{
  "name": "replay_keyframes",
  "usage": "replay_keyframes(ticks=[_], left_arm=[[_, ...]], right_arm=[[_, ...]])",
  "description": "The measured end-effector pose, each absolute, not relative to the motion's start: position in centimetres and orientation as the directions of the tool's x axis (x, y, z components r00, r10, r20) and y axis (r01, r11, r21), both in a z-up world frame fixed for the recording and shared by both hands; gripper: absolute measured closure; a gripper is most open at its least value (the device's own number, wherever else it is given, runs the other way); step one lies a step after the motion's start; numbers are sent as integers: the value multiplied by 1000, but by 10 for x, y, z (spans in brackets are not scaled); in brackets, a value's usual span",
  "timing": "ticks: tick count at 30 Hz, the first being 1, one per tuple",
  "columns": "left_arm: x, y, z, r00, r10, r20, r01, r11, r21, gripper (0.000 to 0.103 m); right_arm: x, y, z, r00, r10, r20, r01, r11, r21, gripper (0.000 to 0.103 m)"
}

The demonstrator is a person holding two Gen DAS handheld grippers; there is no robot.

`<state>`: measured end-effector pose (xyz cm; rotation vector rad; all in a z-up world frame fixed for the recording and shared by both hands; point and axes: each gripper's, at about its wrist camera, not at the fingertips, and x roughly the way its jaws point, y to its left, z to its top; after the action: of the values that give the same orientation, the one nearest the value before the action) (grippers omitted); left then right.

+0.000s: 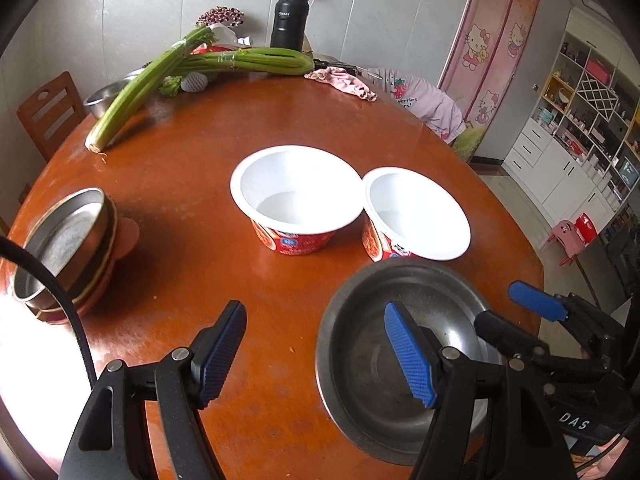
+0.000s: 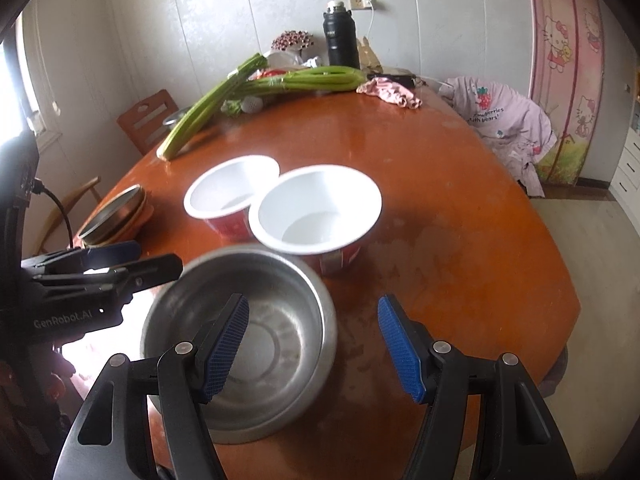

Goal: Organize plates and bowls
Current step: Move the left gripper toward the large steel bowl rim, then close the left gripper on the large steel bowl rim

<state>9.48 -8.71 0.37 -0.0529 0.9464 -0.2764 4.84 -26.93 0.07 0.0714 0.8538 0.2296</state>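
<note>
A steel bowl [image 1: 368, 360] sits near the front edge of the round wooden table [image 1: 280, 120]; it also shows in the right wrist view [image 2: 280, 320]. Two white paper bowls with red sides [image 1: 296, 196] [image 1: 416, 212] stand side by side behind it, also in the right wrist view [image 2: 232, 192] [image 2: 320, 208]. A stack of steel bowls on an orange plate [image 1: 68, 248] sits at the left edge, also in the right wrist view [image 2: 112, 216]. My left gripper [image 1: 320, 352] is open, its right finger over the steel bowl. My right gripper [image 2: 316, 352] is open, straddling the bowl's right rim.
Celery stalks [image 1: 168, 80], a black thermos [image 1: 290, 20], a pink cloth [image 1: 344, 82] and a small steel bowl [image 1: 102, 98] lie at the table's far side. Wooden chairs [image 1: 48, 112] stand at the left. Clothes hang over a chair [image 2: 508, 120] at the right.
</note>
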Motion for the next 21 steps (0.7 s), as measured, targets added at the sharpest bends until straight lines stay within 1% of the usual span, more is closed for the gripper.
replay_keyframes(ticks=[10,21], left_arm=[[92,-102,-13,528,-295,-796,251,950,-185,32],[94,-103,-21,524,-310,-793,268,944,-192,32]], right_arm=[[40,-264,-15,630,198,-751,-166,979,119,34],[42,-258,-25,624,201,-755,-152,979,135,34]])
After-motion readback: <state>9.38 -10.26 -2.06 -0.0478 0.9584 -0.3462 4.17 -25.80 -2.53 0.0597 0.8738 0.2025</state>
